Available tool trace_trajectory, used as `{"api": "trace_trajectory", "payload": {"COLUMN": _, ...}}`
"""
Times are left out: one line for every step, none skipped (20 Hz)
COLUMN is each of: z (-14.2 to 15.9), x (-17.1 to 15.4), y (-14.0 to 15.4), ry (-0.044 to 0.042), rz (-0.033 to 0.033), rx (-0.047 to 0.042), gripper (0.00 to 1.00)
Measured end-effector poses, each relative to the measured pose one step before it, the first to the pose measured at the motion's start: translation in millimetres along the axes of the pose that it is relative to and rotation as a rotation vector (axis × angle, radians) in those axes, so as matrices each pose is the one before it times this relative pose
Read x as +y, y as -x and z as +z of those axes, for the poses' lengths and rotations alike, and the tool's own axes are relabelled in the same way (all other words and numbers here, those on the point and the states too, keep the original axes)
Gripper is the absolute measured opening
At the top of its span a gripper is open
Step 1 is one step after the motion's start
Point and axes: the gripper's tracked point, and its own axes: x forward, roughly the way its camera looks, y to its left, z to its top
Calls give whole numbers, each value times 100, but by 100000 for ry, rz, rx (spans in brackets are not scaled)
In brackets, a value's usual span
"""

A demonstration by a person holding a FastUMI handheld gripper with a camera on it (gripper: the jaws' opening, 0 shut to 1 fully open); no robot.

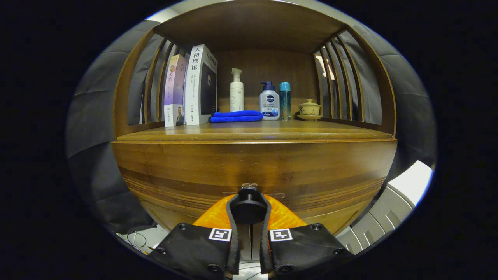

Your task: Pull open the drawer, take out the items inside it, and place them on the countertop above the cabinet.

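Observation:
A wooden cabinet fills the space ahead, and its drawer front (253, 167) is close to me. The drawer's dark round knob (249, 210) sits between my fingers. My gripper (249, 197) is shut on that knob, one finger curving around each side of it. The inside of the drawer is hidden, and no gap shows along its top edge. Above the drawer front runs the wooden countertop (311, 134), under a shelf roof with slatted sides.
At the back of the countertop stand two upright books (190, 89), a folded blue cloth (236, 116), a white pump bottle (236, 91), a white and blue pump bottle (269, 102), a slim teal bottle (284, 99) and a lidded tea bowl (309, 109). The countertop's front strip is bare.

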Motion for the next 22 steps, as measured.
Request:
{"api": "trace_trajectory", "payload": {"z": -7, "x": -62, "y": 423, "ry": 556, "rz": 315, "rx": 179, "gripper": 22}}
{"api": "trace_trajectory", "payload": {"z": -283, "x": -186, "y": 722, "ry": 103, "rz": 234, "rx": 8, "gripper": 22}}
{"api": "trace_trajectory", "payload": {"z": -97, "x": -71, "y": 554, "ry": 395, "rz": 385, "rx": 118, "gripper": 22}}
{"api": "trace_trajectory", "payload": {"z": -196, "x": 22, "y": 494, "ry": 49, "rz": 646, "rx": 257, "gripper": 22}}
{"api": "trace_trajectory", "payload": {"z": -52, "x": 48, "y": 394, "ry": 44, "rz": 234, "rx": -42, "gripper": 22}}
{"api": "trace_trajectory", "payload": {"z": -218, "x": -5, "y": 507, "ry": 371, "rz": 114, "rx": 331, "gripper": 22}}
{"api": "trace_trajectory", "payload": {"z": -103, "x": 33, "y": 502, "ry": 285, "rz": 101, "rx": -124, "gripper": 22}}
{"api": "trace_trajectory", "payload": {"z": -141, "x": 22, "y": 564, "ry": 148, "rz": 197, "rx": 49, "gripper": 22}}
{"api": "trace_trajectory", "payload": {"z": -125, "x": 37, "y": 468, "ry": -96, "rz": 352, "rx": 163, "gripper": 22}}
{"api": "trace_trajectory", "payload": {"z": -167, "x": 104, "y": 460, "ry": -215, "rz": 334, "rx": 65, "gripper": 22}}
{"api": "trace_trajectory", "payload": {"z": -105, "x": 23, "y": 500, "ry": -83, "rz": 290, "rx": 292, "gripper": 22}}
{"api": "trace_trajectory", "payload": {"z": -168, "x": 13, "y": 597, "ry": -88, "rz": 274, "rx": 64, "gripper": 22}}
{"api": "trace_trajectory", "payload": {"z": -100, "x": 52, "y": 399, "ry": -87, "rz": 300, "rx": 124, "gripper": 22}}
{"api": "trace_trajectory", "payload": {"z": -138, "x": 65, "y": 532, "ry": -120, "rz": 196, "rx": -130, "gripper": 22}}
{"api": "trace_trajectory", "payload": {"z": -57, "x": 24, "y": 482, "ry": 101, "rz": 203, "rx": -195, "gripper": 22}}
{"api": "trace_trajectory", "payload": {"z": -202, "x": 24, "y": 547, "ry": 471, "rz": 195, "rx": -73, "gripper": 22}}
{"api": "trace_trajectory", "payload": {"z": -88, "x": -18, "y": 498, "ry": 27, "rz": 261, "rx": -85, "gripper": 22}}
{"api": "trace_trajectory", "payload": {"z": -211, "x": 89, "y": 543, "ry": -136, "rz": 392, "rx": 98, "gripper": 22}}
{"api": "trace_trajectory", "payload": {"z": -75, "x": -3, "y": 622, "ry": -1192, "rz": 159, "rx": -333, "gripper": 22}}
{"api": "trace_trajectory", "payload": {"z": -167, "x": 125, "y": 579, "ry": -695, "rz": 115, "rx": -310, "gripper": 22}}
{"api": "trace_trajectory", "payload": {"z": -176, "x": -22, "y": 631, "ry": 785, "rz": 61, "rx": -102, "gripper": 22}}
{"api": "trace_trajectory", "payload": {"z": -251, "x": 25, "y": 580, "ry": 384, "rz": 317, "rx": -116, "gripper": 22}}
